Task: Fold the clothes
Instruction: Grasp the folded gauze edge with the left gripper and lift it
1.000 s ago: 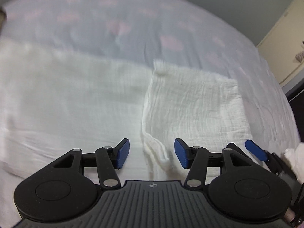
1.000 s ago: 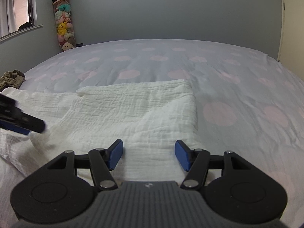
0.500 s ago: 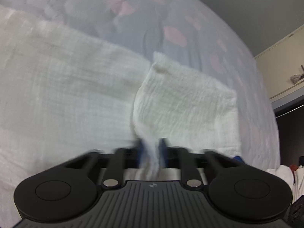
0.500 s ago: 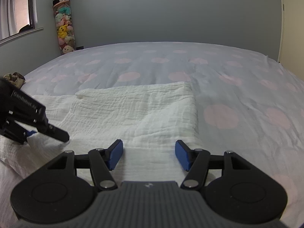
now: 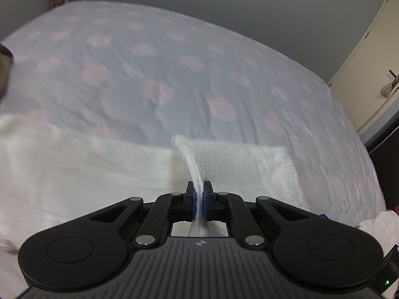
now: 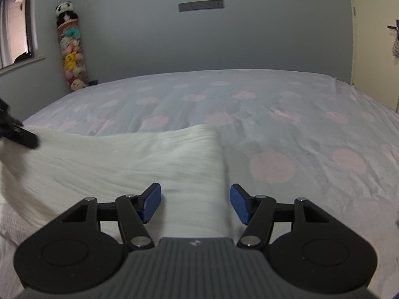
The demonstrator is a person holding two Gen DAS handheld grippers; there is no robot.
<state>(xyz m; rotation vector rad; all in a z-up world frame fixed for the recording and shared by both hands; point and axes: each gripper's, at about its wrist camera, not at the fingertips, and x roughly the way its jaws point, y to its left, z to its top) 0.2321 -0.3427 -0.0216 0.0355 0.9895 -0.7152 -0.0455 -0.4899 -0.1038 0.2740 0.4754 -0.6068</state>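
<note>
The left hand-held gripper (image 5: 198,202) is clamped on the white cloth's (image 5: 239,164) lifted edge. The right hand-held gripper (image 6: 195,205) is held open over it on the bed (image 6: 274,104). A fold is underway; next, the edge probably needs carrying across.

left gripper (image 5: 198,203) now clamped on white cloth (image 5: 239,164), edge lifted

The cloth (image 6: 119,164) lies on the bed (image 6: 286,114), left of centre; stuffed toys (image 6: 71,57) stand behind the bed's far left corner.
</note>
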